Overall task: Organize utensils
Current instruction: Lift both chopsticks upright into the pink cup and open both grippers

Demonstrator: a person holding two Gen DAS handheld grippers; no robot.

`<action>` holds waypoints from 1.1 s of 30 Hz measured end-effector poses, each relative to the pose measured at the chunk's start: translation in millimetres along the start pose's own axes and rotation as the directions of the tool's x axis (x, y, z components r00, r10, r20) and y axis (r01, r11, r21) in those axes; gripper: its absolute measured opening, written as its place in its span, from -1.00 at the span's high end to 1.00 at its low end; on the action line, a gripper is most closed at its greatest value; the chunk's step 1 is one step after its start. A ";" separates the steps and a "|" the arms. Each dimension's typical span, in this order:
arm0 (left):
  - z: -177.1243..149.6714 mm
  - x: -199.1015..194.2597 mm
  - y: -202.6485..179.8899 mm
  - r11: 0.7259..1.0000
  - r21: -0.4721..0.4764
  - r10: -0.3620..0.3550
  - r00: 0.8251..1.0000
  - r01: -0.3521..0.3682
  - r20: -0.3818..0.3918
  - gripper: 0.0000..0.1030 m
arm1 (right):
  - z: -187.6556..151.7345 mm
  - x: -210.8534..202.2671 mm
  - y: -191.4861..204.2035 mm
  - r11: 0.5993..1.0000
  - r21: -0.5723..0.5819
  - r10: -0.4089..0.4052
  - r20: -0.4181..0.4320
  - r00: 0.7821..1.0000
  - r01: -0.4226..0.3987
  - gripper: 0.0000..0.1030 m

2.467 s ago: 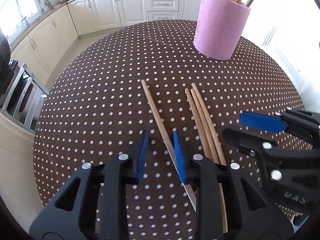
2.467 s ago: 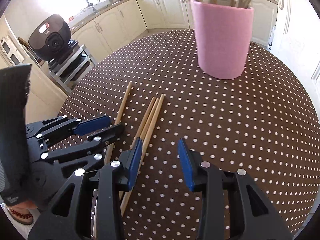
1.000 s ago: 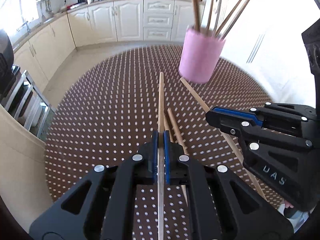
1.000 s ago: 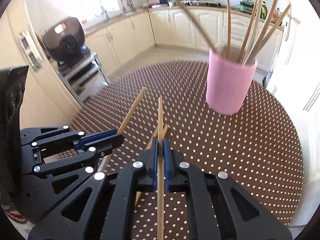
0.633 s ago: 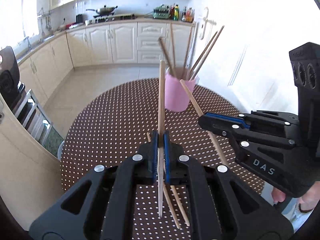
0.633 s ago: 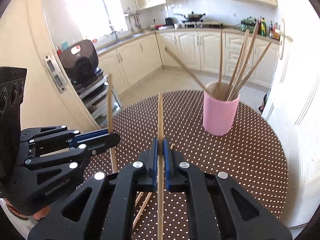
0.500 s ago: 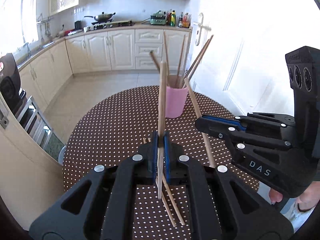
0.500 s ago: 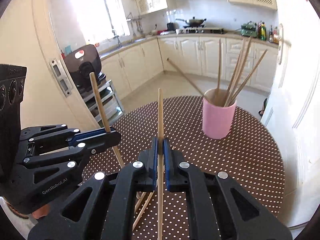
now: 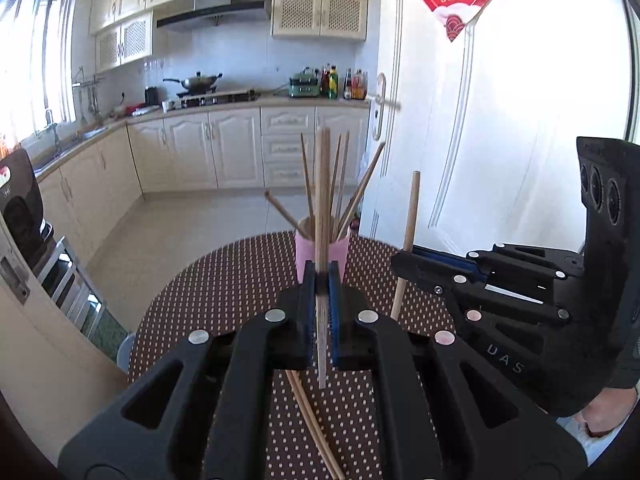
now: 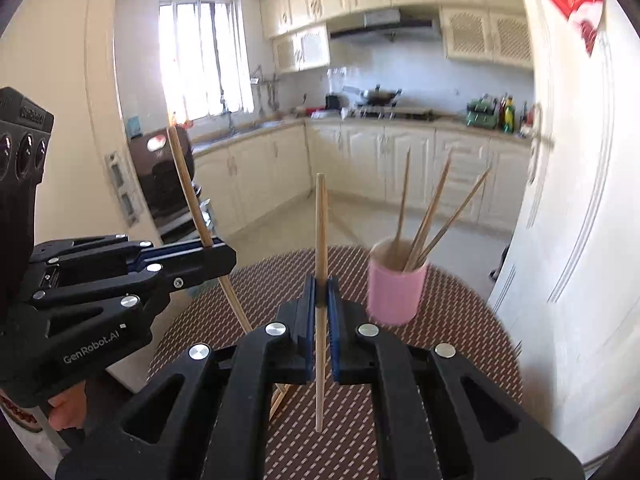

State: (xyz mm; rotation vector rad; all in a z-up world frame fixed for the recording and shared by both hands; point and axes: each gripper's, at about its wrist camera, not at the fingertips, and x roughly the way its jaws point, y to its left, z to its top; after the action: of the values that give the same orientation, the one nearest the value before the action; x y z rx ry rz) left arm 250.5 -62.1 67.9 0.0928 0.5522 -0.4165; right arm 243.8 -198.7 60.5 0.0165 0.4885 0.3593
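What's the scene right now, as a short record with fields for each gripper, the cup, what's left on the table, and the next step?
left gripper: shut on one chopstick, held upright above the table
right gripper: shut on another chopstick, also upright
pink cup: upright on the dotted table, several chopsticks already standing in it
left on table: two loose chopsticks lying side by side
next step: probably drop both held chopsticks into the pink cup

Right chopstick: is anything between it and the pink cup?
Nothing visible. The right gripper holds its chopstick upright above the table; the air toward the pink cup is open, though sticks already lean inside it.
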 end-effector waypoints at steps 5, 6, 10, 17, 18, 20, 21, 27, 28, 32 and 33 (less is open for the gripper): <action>20.2 14.0 -4.9 1.000 -0.019 -0.004 0.997 0.006 0.073 0.88 | 13.7 -3.7 -14.3 0.998 0.009 -0.062 0.113 0.992 0.061 0.91; 24.5 15.9 -5.8 1.000 -0.021 -0.002 0.996 0.004 0.093 0.88 | 15.0 -2.8 -17.7 0.998 0.017 -0.066 0.129 0.990 0.064 0.91; 43.2 30.1 -6.6 0.999 -0.046 0.031 0.981 -0.022 0.192 0.88 | 26.1 5.8 -37.1 0.995 0.056 -0.094 0.205 0.974 0.084 0.91; 66.1 55.7 -2.9 0.995 -0.091 0.071 0.943 -0.043 0.324 0.88 | 33.6 29.8 -55.3 0.989 0.095 -0.135 0.302 0.944 0.111 0.91; 67.3 59.6 0.1 0.994 -0.102 0.070 0.940 -0.038 0.333 0.88 | 34.3 31.0 -58.0 0.988 0.099 -0.143 0.315 0.938 0.118 0.91; 69.1 70.0 3.8 0.993 -0.114 0.066 0.935 -0.027 0.348 0.88 | 35.5 37.8 -64.9 0.986 0.114 -0.154 0.335 0.930 0.122 0.91; 68.6 74.2 5.1 0.993 -0.117 0.075 0.932 -0.035 0.354 0.88 | 35.4 38.3 -68.1 0.986 0.120 -0.154 0.341 0.927 0.120 0.91; 66.0 108.8 11.8 0.991 -0.135 0.061 0.944 -0.018 0.324 0.88 | 34.4 50.3 -73.6 0.983 0.120 -0.174 0.388 0.905 0.138 0.91; 65.4 114.2 12.0 0.991 -0.135 0.061 0.948 -0.019 0.312 0.88 | 36.6 53.2 -73.9 0.983 0.119 -0.174 0.388 0.905 0.138 0.91; 54.1 128.7 16.6 0.991 -0.130 0.042 0.962 -0.007 0.271 0.88 | 37.2 66.8 -74.7 0.985 0.106 -0.168 0.367 0.915 0.138 0.91; 52.5 131.5 16.5 0.992 -0.122 0.038 0.965 -0.006 0.261 0.88 | 36.5 69.9 -75.4 0.985 0.105 -0.164 0.358 0.919 0.135 0.91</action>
State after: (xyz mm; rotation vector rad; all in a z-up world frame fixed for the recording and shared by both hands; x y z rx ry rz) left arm 384.2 -104.5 42.8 -0.0722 0.3129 -0.3656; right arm 343.3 -242.9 53.3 0.1198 0.1310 0.1793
